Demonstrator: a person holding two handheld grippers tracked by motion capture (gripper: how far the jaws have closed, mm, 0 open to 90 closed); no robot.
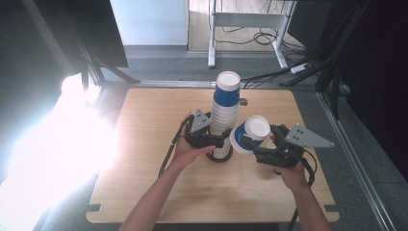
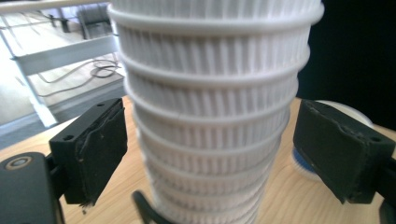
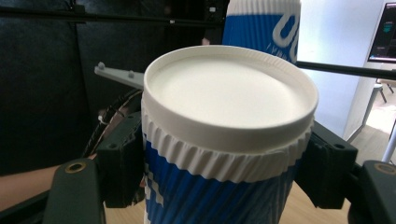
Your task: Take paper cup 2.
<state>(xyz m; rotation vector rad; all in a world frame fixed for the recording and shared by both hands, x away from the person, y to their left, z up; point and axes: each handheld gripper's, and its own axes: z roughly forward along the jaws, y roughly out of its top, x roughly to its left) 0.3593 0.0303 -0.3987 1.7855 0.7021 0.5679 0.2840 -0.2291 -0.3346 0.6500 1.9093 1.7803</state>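
Note:
A tall stack of upturned white ribbed cups [image 1: 224, 115], topped by a blue-and-white one, stands mid-table. My left gripper [image 1: 222, 142] sits low around the stack's base. In the left gripper view the stack [image 2: 210, 116] rises between the pads [image 2: 100, 149], with a small gap on each side, so the jaws are open. My right gripper [image 1: 248, 144] is shut on a single blue-and-white ribbed cup [image 1: 251, 132], held tilted just right of the stack. In the right gripper view that cup's white end [image 3: 229, 98] faces the camera, and the stack's blue top [image 3: 261, 23] rises behind it.
The wooden table [image 1: 144, 144] has a small round hole [image 1: 243, 102] behind the stack. A white desk frame [image 1: 250, 21] and floor cables [image 1: 269, 36] lie beyond the far edge. Strong glare washes out the left side.

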